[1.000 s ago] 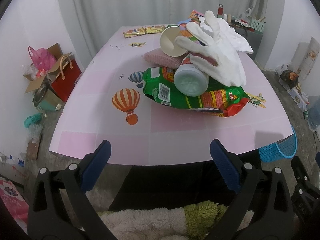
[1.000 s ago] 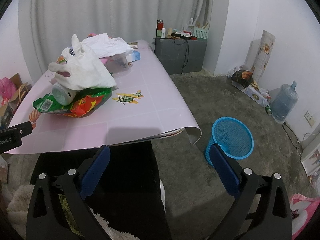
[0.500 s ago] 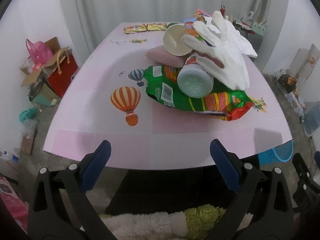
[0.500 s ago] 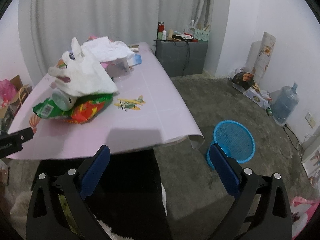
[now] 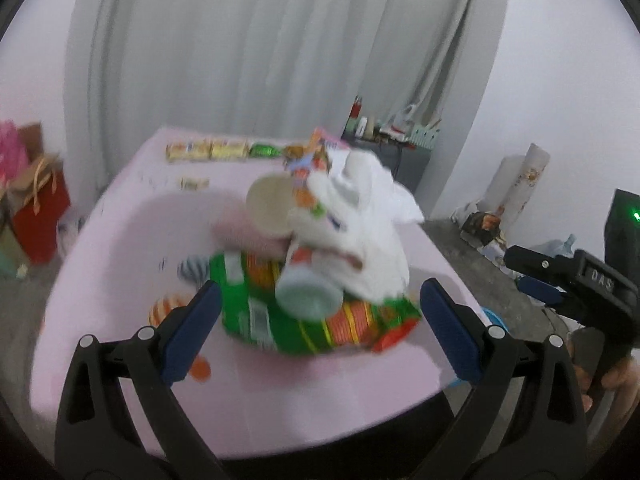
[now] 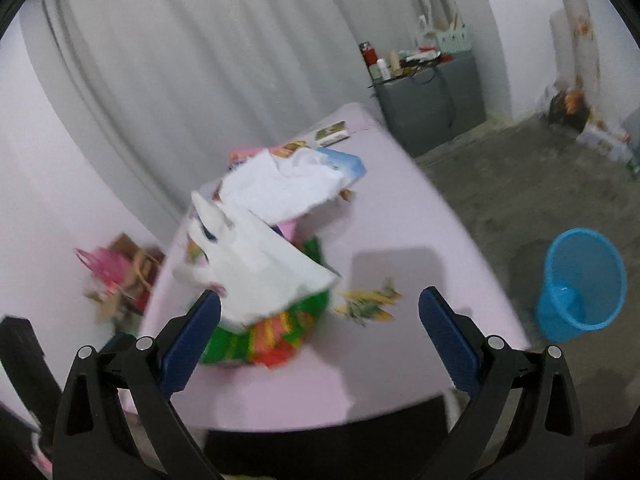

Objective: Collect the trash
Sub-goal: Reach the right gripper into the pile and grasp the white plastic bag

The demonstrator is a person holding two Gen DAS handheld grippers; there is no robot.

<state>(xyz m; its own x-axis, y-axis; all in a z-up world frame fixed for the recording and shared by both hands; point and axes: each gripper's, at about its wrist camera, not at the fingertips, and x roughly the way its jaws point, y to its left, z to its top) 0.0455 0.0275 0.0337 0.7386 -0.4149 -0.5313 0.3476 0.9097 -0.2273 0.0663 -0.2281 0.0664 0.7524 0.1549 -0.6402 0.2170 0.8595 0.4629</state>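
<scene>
1. On my left wrist view, the right hand-held gripper (image 5: 538, 290) carries a small plate whose letters look like "DAS".
2. The green snack bag (image 5: 280, 316) has a white label panel, but it is too blurred to read.
3. I can read nothing in the right wrist view.

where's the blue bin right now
In the right wrist view the blue bin stands on the concrete floor at the right, just past the pink table's right edge.
</scene>
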